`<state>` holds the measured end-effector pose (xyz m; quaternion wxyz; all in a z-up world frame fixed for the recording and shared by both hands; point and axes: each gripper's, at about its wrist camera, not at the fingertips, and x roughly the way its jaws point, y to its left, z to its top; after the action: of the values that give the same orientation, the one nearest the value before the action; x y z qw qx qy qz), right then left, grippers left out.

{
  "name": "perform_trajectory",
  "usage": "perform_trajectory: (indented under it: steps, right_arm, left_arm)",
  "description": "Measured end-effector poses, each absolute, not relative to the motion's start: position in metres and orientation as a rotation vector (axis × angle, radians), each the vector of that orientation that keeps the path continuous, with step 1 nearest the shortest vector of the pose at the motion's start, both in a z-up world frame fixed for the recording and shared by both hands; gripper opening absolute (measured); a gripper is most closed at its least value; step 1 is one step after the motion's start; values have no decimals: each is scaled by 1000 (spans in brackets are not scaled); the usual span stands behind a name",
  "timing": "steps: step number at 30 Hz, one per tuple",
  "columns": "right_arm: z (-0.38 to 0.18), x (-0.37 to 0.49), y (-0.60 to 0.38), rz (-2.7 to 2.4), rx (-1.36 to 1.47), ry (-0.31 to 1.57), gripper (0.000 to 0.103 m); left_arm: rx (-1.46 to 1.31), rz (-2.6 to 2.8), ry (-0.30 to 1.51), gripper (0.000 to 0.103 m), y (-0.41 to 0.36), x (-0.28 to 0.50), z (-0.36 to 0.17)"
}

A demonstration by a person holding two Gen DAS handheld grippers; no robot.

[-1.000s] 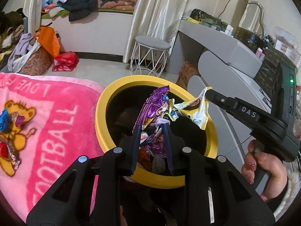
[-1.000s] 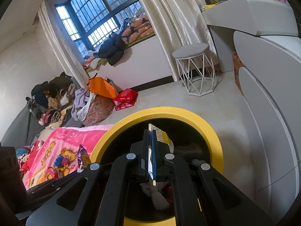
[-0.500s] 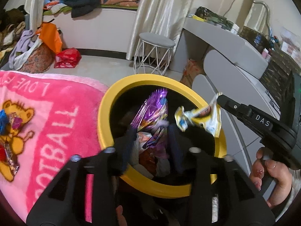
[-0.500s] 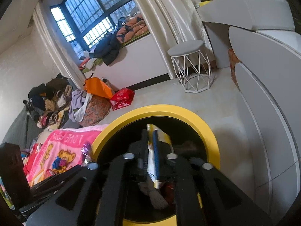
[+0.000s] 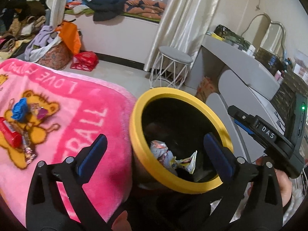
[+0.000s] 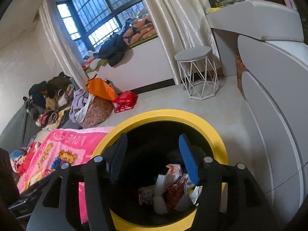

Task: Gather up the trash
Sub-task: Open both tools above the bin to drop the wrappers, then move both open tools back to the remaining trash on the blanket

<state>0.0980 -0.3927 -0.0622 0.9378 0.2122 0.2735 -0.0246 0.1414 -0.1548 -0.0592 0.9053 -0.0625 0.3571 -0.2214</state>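
Note:
A black bin with a yellow rim stands beside the pink blanket. Crumpled wrappers lie inside it. My left gripper hangs over the bin's near left rim, its jaws opening wide with nothing between them. My right gripper is above the bin's mouth, its jaws opening and empty; in the left wrist view its body reaches in from the right. More trash lies on the blanket: a blue scrap, a red packet and a striped wrapper.
The pink blanket covers the surface at left. A grey stool with white wire legs stands on the floor behind the bin. Grey curved furniture runs along the right. Bags and clothes are piled at far left.
Both grippers opened and dropped their wrappers into the bin: the purple one from the left, the white and yellow one from the right. The left gripper shifted left toward the blanket.

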Motion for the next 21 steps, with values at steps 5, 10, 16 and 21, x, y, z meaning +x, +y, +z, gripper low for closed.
perform_trajectory:
  steps: [5, 10, 16, 21]
  right_arm:
    - [-58, 98, -383, -28, 401, 555, 59]
    - [-53, 97, -367, -2, 361, 550, 61]
    - [-46, 97, -347, 46, 314, 545, 64]
    - [-41, 96, -332, 85, 279, 545, 66]
  left_arm:
    - [-135, -422, 722, 92, -140, 133, -55]
    - [-154, -401, 715, 92, -124, 128, -54]
    - [-168, -377, 696, 92, -108, 124, -48]
    - [-182, -357, 682, 92, -96, 120, -45]
